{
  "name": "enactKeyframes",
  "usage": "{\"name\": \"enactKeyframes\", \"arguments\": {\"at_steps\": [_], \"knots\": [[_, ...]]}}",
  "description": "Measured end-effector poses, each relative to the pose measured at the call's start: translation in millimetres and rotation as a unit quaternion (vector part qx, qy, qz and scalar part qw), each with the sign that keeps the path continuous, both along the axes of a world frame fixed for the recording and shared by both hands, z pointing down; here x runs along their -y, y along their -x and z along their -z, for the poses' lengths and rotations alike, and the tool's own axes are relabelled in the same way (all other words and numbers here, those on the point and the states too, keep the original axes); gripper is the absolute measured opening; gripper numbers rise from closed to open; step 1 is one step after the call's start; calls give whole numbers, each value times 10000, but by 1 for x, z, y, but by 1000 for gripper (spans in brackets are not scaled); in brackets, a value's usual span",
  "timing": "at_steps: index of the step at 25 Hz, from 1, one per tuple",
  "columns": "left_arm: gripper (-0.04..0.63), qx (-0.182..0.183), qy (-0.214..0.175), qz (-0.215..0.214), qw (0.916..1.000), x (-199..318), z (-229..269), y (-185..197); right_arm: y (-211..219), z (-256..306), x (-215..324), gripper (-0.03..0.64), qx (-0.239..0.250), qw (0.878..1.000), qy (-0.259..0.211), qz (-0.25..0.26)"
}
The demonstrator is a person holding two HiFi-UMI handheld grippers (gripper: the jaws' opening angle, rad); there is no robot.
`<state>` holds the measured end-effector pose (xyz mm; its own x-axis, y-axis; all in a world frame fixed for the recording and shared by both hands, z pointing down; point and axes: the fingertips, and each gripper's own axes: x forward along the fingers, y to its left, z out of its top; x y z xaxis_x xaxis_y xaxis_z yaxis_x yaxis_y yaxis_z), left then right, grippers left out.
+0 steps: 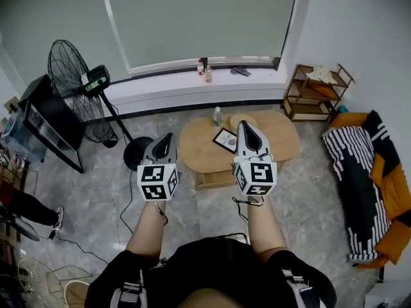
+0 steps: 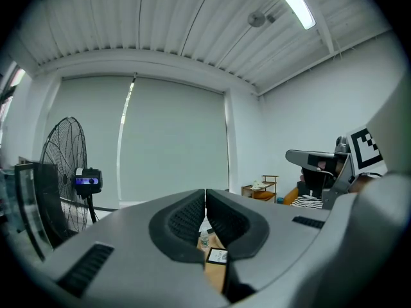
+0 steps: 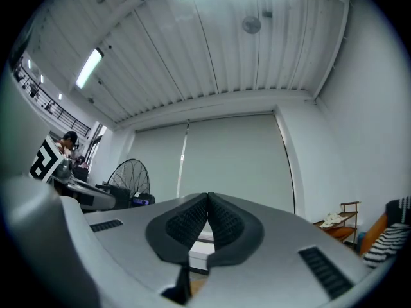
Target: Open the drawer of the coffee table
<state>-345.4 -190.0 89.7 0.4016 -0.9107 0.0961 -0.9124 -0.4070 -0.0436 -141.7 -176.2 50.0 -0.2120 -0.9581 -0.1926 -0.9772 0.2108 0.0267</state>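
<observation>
Hovering grippers: left gripper (image 1: 168, 136) and right gripper (image 1: 244, 125), jaws closed on nothing, held level short of the coffee table (image 1: 194, 147), likely a resting pose.
Drawer (image 1: 215, 179): under the table's near edge; openness unclear.

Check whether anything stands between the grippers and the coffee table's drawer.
Nothing visible does. In the head view the left gripper and right gripper are shut and empty in the air, with only floor before the drawer. The floor fan stands off to the left.
</observation>
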Motion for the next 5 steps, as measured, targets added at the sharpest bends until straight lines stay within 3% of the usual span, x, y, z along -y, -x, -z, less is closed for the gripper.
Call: {"name": "enactKeyframes", "arguments": {"at_steps": [5], "knots": [[25,30,-46,-73,10000,-11,3,-9,-7,0,-10,14,-7,10000,6,-34]]}}
